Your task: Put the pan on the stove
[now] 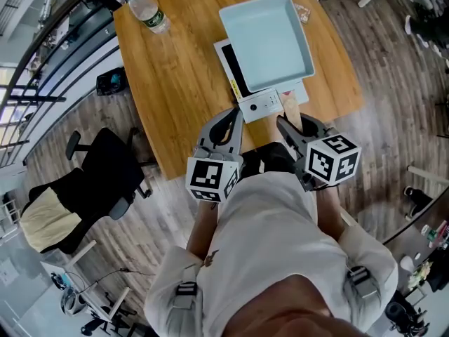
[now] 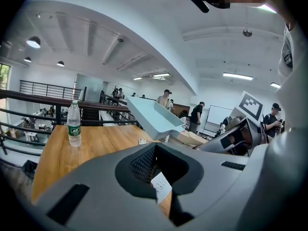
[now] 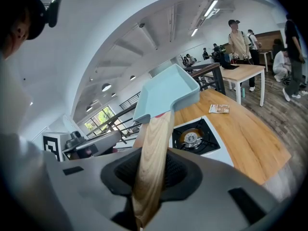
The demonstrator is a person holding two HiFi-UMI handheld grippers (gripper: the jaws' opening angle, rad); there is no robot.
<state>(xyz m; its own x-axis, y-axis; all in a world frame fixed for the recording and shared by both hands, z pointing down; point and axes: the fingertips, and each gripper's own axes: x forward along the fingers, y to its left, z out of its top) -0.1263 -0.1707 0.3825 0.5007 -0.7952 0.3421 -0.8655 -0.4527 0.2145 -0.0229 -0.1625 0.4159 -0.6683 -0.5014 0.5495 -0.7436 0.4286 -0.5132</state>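
- The left gripper (image 1: pixel 228 123) hung over the near edge of the wooden surface (image 1: pixel 175 83), its jaws a little apart with nothing between them.
- Just beside it, the right gripper (image 1: pixel 293 126) had its jaws clamped on the pan's wooden handle (image 3: pixel 151 162), which ran straight out from between them.
- The pale blue square pan (image 1: pixel 266 41) was held in the air, clear of the surface and tilted. From the head view it covered most of the stove (image 3: pixel 195 138).
- The stove sat flat on the surface. Its black burner plate showed beneath and to the right of the pan in the right gripper view, and its white control strip faced the person.
- Beyond the stove, a small printed packet (image 3: pixel 219 109) lay near the far edge.
- A clear plastic water bottle (image 1: pixel 149 12) stood upright at the far left corner, well apart from the stove.
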